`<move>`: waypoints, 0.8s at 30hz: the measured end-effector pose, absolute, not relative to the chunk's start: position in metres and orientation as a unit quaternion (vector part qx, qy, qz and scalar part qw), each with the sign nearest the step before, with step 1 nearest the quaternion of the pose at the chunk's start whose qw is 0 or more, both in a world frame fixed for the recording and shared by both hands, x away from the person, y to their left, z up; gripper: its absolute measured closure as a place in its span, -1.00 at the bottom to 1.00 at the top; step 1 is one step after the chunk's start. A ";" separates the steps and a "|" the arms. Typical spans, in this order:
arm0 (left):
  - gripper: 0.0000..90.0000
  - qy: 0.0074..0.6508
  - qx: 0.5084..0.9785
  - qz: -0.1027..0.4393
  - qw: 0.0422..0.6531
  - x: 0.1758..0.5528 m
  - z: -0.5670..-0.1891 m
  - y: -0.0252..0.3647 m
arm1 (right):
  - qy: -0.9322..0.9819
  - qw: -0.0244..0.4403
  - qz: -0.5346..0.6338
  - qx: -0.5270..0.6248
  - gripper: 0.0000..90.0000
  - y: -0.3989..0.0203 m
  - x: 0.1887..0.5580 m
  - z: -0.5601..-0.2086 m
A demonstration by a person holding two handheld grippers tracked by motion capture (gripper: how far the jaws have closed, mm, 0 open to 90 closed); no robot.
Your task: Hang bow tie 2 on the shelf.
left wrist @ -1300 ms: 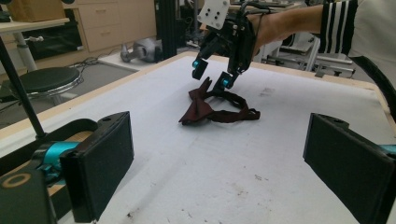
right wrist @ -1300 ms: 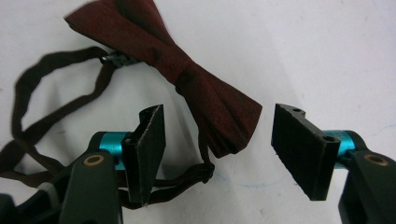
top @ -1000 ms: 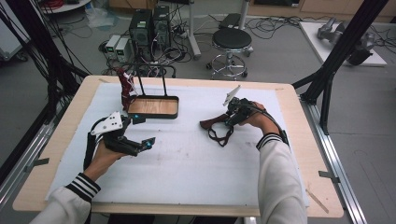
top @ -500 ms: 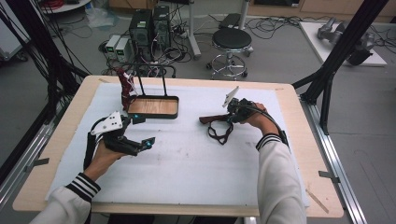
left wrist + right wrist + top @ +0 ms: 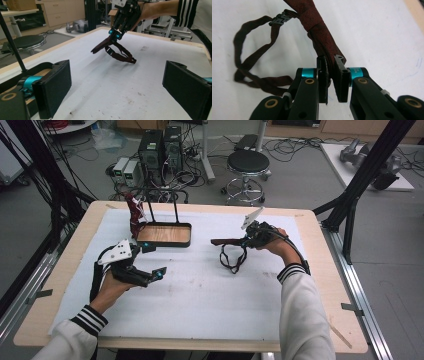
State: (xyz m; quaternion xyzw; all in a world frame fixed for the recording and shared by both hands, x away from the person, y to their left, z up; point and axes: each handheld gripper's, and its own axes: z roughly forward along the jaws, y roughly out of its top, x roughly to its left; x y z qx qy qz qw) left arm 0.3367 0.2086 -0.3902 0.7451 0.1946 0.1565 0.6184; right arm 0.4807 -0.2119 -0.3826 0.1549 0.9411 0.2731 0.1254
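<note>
Now, right hand-held gripper (image 5: 331, 82): clamping the strap's end, jaws having just closed.
Strap (image 5: 231, 260): dangling from it onto the counter (image 5: 200, 295).

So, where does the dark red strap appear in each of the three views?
High view: the dark red strap lies right of centre, beside the wooden tray.
Left gripper view: upper centre, hanging from the right gripper.
Right gripper view: centre and left.
Shared landmark: the white mat.

Lab, computer towers (image 5: 161, 146), floor cables (image 5: 300, 145), stool (image 5: 248, 162)
</note>
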 end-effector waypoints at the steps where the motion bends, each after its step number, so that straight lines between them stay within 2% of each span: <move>1: -0.80 0.195 0.745 0.157 0.618 0.337 -0.390 0.209 | 0.939 0.126 0.280 0.157 0.85 -0.212 0.480 -0.380; 9: -0.80 0.195 0.744 0.161 0.618 0.336 -0.389 0.208 | 0.913 0.117 0.353 0.166 0.85 -0.212 0.472 -0.359; 24: -0.80 0.189 0.743 0.163 0.621 0.335 -0.385 0.205 | 0.896 0.116 0.397 0.163 0.86 -0.211 0.449 -0.329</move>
